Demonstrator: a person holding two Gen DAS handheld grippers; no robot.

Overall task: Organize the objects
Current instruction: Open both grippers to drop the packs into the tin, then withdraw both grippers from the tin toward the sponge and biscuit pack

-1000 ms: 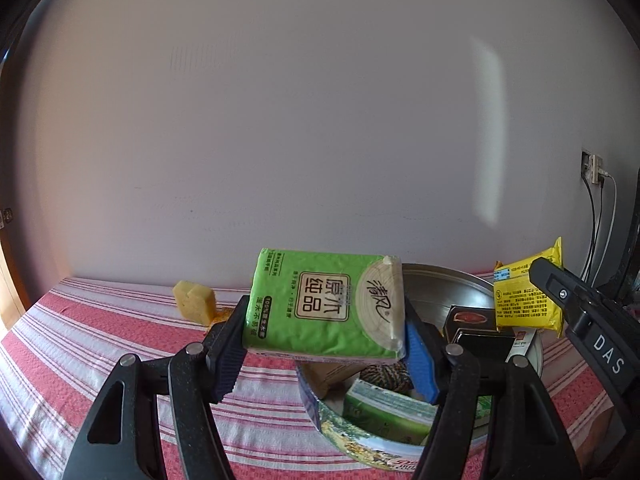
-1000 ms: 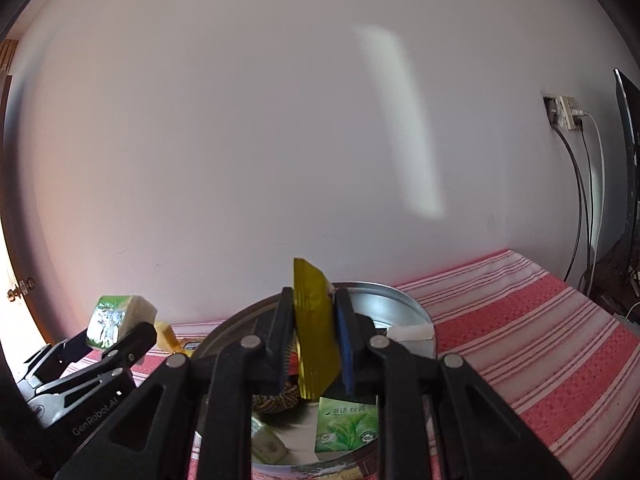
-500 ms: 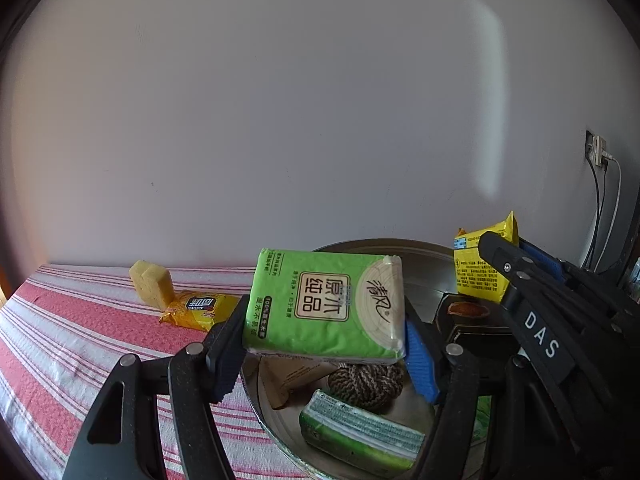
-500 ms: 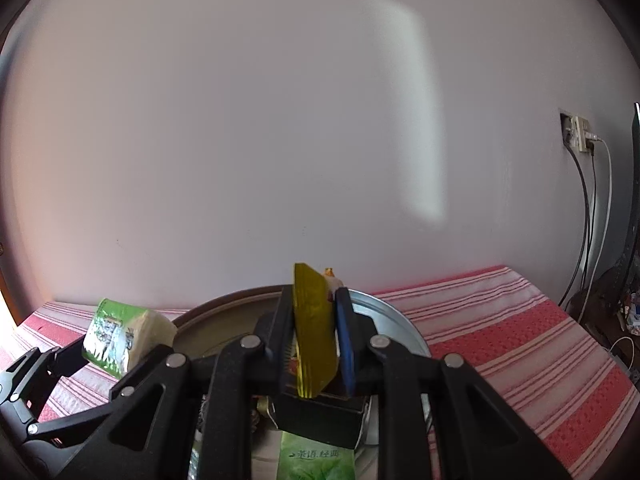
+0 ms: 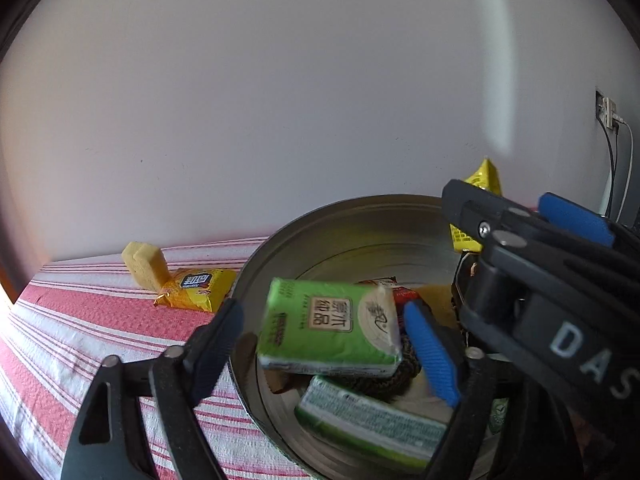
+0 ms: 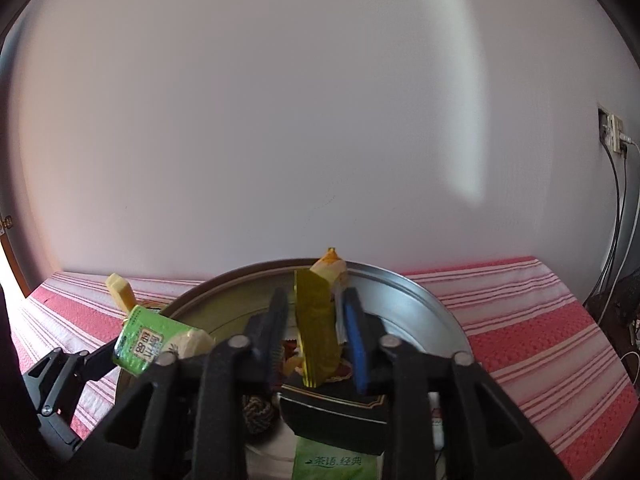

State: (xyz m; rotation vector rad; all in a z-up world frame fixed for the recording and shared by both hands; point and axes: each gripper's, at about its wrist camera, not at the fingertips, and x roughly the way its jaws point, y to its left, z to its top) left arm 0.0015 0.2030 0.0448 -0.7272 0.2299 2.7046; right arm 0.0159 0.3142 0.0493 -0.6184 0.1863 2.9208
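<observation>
Release step: left gripper jaws opening, green tissue pack dropping free between them into round tin. Right gripper jaws opening, yellow packet loose between. Next: withdraw both, fetch worktop leftovers.

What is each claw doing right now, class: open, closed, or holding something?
Left claw: opening, green tissue pack loose between its pads.
Right claw: opening, yellow packet between its pads, no longer pinched.
</observation>
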